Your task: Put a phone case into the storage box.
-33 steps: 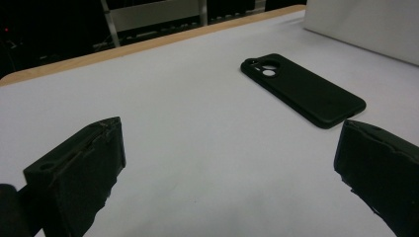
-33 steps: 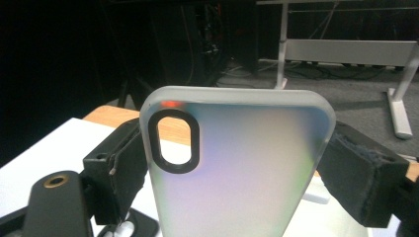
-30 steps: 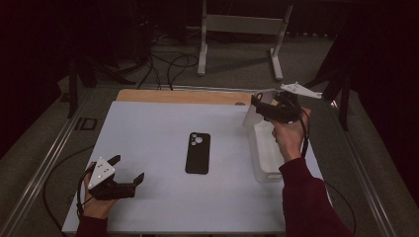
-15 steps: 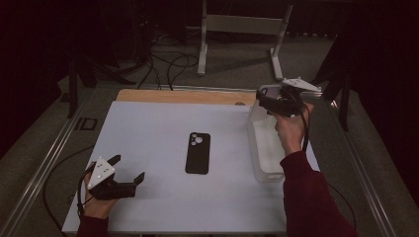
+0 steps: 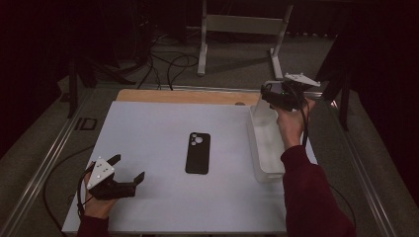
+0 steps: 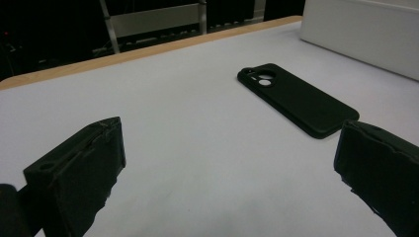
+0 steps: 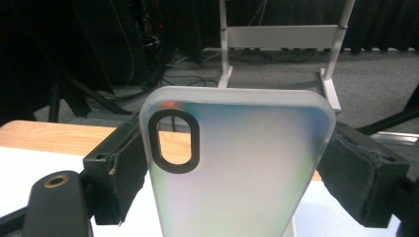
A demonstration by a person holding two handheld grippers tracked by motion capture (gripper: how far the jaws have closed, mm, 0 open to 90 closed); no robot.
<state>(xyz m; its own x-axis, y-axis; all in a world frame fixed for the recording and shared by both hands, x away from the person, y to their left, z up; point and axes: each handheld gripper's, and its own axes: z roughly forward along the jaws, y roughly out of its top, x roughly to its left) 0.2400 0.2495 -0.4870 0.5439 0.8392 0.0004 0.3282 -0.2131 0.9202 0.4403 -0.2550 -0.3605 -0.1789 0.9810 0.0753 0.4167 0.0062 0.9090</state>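
White table [image 5: 158,133]: right gripper [image 7: 232,173] clamps a clear case [image 7: 237,163] over the bin [image 5: 267,148]; left gripper [image 5: 126,170] open, idle; carry it towards the black case [image 5: 198,153] next

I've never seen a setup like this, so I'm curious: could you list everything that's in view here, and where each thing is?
Black rectangular phone case: one, black, lying flat at the middle of the table, camera holes toward the far side.
Translucent white phone case: one, frosted with a black-ringed oval camera hole, held upright between the right gripper's fingers.
Clear plastic bin: one, see-through white, along the table's right side.
White table top: one, white with a wooden strip at the far edge.
White metal stand: one, on the floor beyond the table.
Cables: several, dark, on the floor.
Left gripper: one, black, open, near-left corner.
Right gripper: one, black, over the bin's far end.
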